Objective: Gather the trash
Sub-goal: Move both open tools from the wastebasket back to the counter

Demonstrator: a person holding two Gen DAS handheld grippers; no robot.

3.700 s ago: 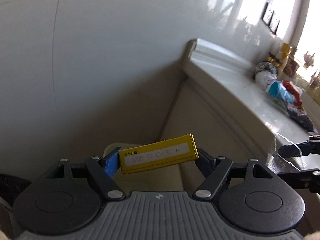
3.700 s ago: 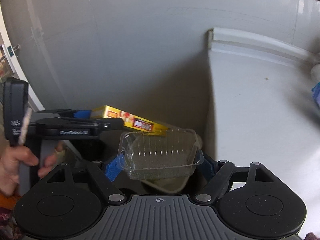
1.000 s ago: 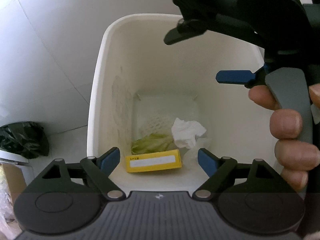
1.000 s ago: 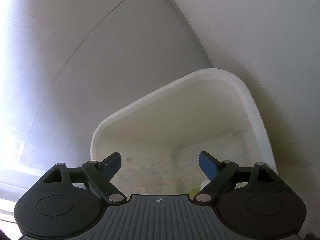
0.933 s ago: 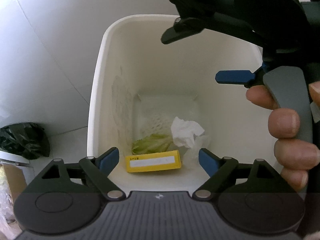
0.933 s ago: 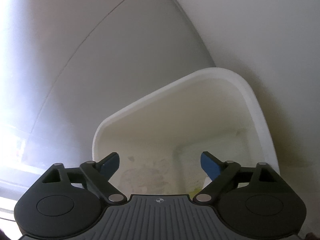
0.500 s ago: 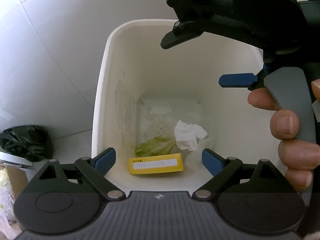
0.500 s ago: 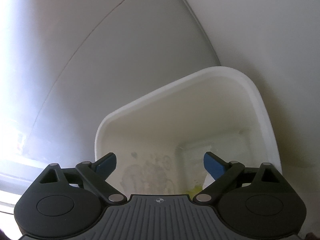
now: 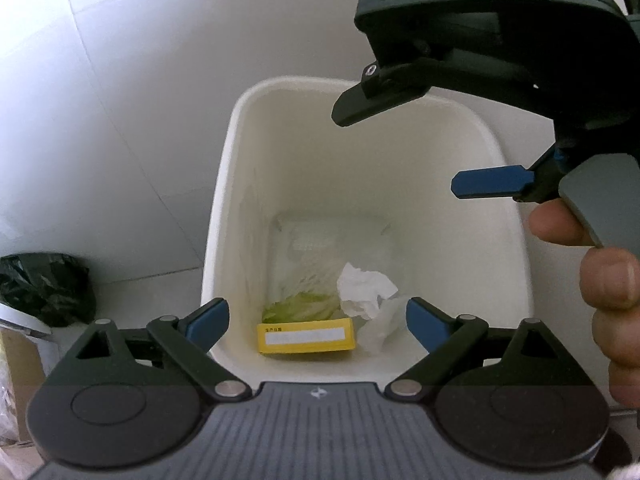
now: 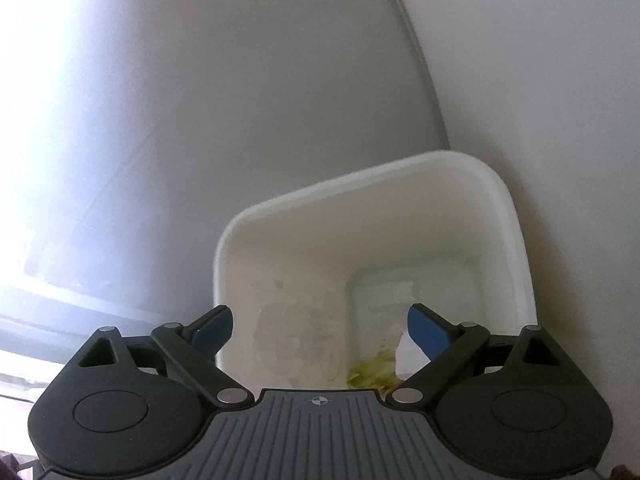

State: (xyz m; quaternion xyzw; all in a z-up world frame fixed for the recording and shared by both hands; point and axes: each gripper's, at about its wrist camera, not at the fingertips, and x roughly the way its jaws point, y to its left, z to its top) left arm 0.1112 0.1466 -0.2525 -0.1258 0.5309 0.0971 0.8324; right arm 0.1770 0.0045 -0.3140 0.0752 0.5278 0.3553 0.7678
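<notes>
A white trash bin (image 9: 224, 200) stands on the tiled floor below both grippers; it also shows in the right wrist view (image 10: 516, 216). On its bottom lie a yellow box (image 9: 306, 336), a crumpled white tissue (image 9: 366, 288), green lettuce scraps (image 9: 298, 306) and a clear plastic tray (image 9: 332, 236). My left gripper (image 9: 318, 320) is open and empty above the bin's near edge. My right gripper (image 10: 320, 328) is open and empty above the bin; its body (image 9: 492, 44) shows at the upper right of the left wrist view, held by a hand (image 9: 608, 276).
A black plastic bag (image 9: 46, 288) lies on the floor left of the bin. White tiled floor (image 9: 100, 120) and a grey wall (image 10: 200, 120) surround the bin. A cardboard edge (image 9: 16, 380) shows at the far left.
The yellow box and the clear tray, held 3.7 s ago, now lie in the bin. Over the last second both open grippers have risen away from the bin.
</notes>
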